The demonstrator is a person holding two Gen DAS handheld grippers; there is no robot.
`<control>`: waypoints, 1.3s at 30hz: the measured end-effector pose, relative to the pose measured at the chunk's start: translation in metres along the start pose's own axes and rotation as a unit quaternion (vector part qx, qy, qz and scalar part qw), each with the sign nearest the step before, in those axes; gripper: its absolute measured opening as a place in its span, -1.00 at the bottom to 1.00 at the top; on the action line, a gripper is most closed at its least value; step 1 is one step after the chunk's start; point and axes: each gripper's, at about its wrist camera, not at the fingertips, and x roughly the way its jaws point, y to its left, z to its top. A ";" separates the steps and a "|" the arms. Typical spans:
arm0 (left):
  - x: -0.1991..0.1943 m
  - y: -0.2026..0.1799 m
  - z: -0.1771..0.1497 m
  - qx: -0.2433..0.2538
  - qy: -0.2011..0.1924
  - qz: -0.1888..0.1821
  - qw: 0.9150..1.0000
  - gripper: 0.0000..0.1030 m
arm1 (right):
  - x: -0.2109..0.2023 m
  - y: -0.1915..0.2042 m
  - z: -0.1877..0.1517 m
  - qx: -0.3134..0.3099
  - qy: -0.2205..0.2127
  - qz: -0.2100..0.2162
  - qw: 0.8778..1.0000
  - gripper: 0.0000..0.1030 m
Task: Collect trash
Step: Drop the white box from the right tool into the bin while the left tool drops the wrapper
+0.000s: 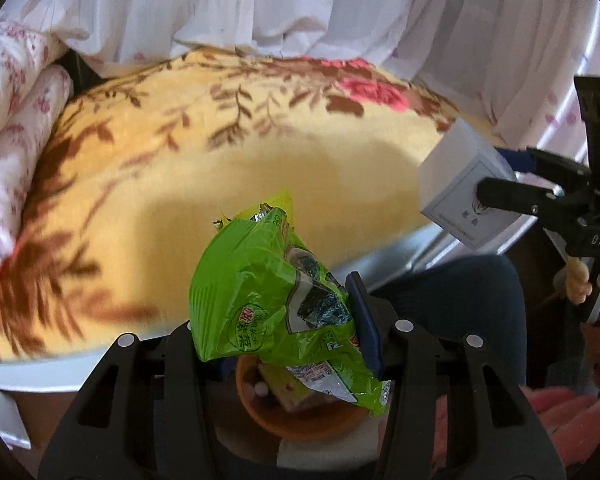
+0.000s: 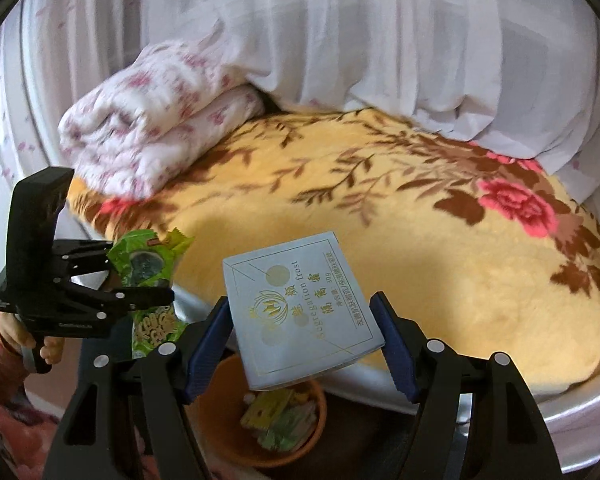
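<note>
A crumpled green snack bag (image 1: 268,280) sits between the jaws of my left gripper (image 1: 288,332), which is shut on it. Right below hangs the mouth of an orange bin (image 1: 300,420) with wrappers inside. My right gripper (image 2: 304,340) is shut on a pale flat box (image 2: 296,292) with gold print, its blue pads pressing both side edges. That box hangs over the orange bin (image 2: 220,412) too. In the right wrist view the left gripper (image 2: 140,276) with the green bag (image 2: 148,260) is at the left. The left wrist view shows the right gripper (image 1: 496,176) and box (image 1: 456,184) at the right.
A bed with a yellow floral blanket (image 2: 420,240) fills the space behind, edged by a white frame (image 2: 580,412). A folded white quilt with pink flowers (image 2: 152,128) lies at its far end under pale curtains (image 1: 300,0). A person's leg in dark trousers (image 1: 460,300) is beside the bin.
</note>
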 end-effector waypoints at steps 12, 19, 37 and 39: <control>0.057 -0.003 -0.066 -0.014 0.094 -0.005 0.995 -0.10 | 0.068 0.035 -0.076 -0.013 0.122 0.025 0.992 0.33; 0.095 0.008 -0.083 -0.043 0.146 -0.004 0.988 -0.10 | 0.110 0.033 -0.104 0.005 0.181 0.035 0.983 0.33; 0.101 0.024 -0.074 -0.069 0.148 0.046 0.986 0.56 | 0.112 0.003 -0.104 0.074 0.167 0.028 0.983 0.64; 0.097 0.023 -0.072 -0.072 0.142 0.047 0.986 0.56 | 0.105 0.000 -0.102 0.078 0.159 0.024 0.984 0.64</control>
